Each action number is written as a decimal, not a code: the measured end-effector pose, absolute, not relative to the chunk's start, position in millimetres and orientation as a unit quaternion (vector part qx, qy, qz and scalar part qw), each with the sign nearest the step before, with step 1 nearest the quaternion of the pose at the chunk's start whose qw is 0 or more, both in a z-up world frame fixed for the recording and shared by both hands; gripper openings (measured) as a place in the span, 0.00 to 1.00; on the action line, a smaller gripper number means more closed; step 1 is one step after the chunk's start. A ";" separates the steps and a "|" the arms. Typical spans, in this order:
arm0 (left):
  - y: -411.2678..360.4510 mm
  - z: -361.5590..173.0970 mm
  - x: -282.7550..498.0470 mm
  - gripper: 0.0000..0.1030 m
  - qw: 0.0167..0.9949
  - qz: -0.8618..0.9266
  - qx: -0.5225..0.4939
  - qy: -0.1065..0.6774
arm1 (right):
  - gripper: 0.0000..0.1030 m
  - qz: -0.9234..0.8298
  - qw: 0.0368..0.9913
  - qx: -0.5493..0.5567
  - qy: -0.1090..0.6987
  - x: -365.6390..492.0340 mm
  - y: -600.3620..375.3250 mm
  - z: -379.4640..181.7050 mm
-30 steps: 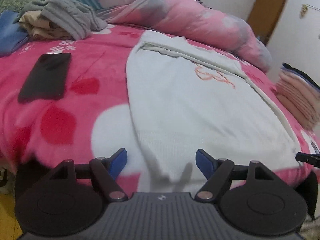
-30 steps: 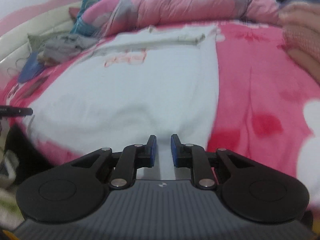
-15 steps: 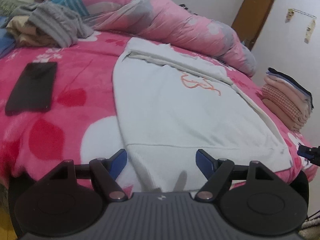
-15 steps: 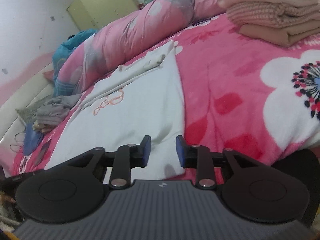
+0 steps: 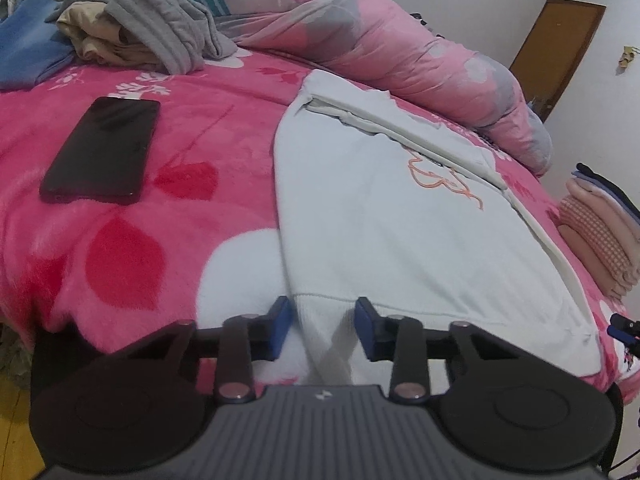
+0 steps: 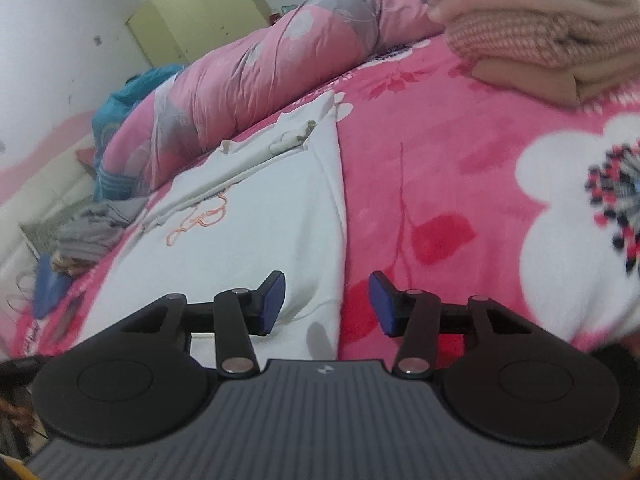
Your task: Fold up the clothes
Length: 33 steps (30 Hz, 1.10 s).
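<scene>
A white garment (image 5: 384, 216) was spread flat on the pink flowered blanket (image 5: 132, 248), its hem at the near edge of the bed and an orange embroidered scrawl on its upper part. The left gripper (image 5: 323, 322) was held at the hem's left corner, its blue pads apart with the ribbed hem between them but not pinched. The right gripper (image 6: 327, 304) was poised at the hem's right corner, its jaws spread wide (one pad over the white cloth, the other over the blanket) and nothing was grasped. A black phone (image 5: 102, 150) lay on the blanket well to the left of the garment. A heap of unfolded clothes (image 5: 136, 24) was seen near the far left, a rolled pink quilt (image 5: 400, 52) behind the garment, and a stack of folded clothes (image 6: 548, 36) to the right.
</scene>
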State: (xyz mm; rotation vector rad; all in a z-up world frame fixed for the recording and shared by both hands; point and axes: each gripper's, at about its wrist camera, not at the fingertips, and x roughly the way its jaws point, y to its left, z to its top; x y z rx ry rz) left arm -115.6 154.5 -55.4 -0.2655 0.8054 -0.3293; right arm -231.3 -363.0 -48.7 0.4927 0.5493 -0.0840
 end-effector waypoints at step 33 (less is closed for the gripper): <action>162.4 -55.3 -112.6 0.22 0.891 -0.165 -0.149 0.396 | 0.05 -0.080 0.924 0.280 0.250 -249.4 -389.7 -50.3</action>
